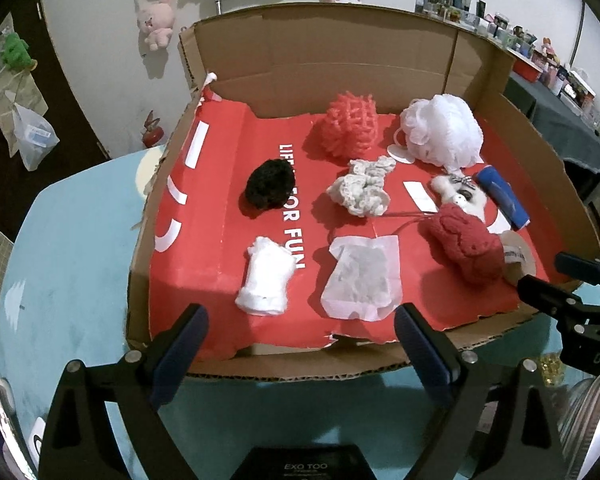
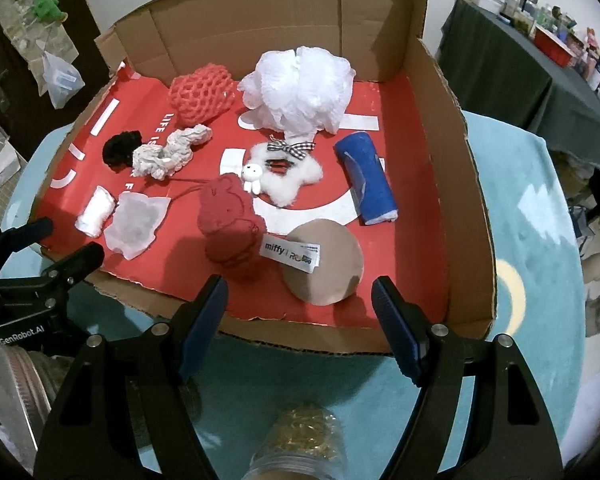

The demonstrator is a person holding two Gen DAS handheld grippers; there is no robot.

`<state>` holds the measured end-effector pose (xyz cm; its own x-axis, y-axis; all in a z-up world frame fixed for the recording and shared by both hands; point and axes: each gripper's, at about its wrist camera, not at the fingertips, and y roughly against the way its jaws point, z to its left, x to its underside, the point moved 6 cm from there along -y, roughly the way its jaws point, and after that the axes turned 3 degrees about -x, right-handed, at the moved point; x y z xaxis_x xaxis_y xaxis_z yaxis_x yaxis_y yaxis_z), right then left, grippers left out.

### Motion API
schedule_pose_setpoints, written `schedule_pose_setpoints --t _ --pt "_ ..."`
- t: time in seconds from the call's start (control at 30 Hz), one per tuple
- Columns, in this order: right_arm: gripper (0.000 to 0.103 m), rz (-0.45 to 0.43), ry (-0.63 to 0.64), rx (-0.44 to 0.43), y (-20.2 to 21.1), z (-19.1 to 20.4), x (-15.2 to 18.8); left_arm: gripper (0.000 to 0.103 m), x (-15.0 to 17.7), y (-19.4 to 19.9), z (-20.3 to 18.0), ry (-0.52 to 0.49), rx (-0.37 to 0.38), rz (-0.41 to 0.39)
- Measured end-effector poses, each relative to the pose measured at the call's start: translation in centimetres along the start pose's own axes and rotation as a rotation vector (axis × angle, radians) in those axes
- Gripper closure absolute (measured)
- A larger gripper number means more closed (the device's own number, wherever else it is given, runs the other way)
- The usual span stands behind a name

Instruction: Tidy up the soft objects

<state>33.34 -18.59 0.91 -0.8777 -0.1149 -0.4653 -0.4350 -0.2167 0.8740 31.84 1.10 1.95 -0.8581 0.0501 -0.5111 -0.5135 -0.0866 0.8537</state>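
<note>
A big open cardboard tray with a red floor sits on the bench with the teal cloth, and all the soft things lie spread inside it. Both grippers hang over the near edge, pointing down into the tray.

The right gripper has its fingers apart and holds nothing. Just past it, a little to the left, lies the knitted red bunny toy with a white tag and a round brown card. The toy's long side runs from near to far, so the fingers could close across it.

The left gripper also has its fingers wide apart and empty. Ahead of it lie a rolled white cloth and a flat see-through pouch.

The red bunny toy looks nearer to the right hand.
</note>
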Motion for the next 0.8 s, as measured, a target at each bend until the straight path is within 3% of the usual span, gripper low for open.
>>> schedule_pose_setpoints --t 0.8 --pt "0.029 -0.011 0.008 0.005 0.15 0.01 0.18 0.007 0.02 0.06 0.01 0.000 -0.001 -0.005"
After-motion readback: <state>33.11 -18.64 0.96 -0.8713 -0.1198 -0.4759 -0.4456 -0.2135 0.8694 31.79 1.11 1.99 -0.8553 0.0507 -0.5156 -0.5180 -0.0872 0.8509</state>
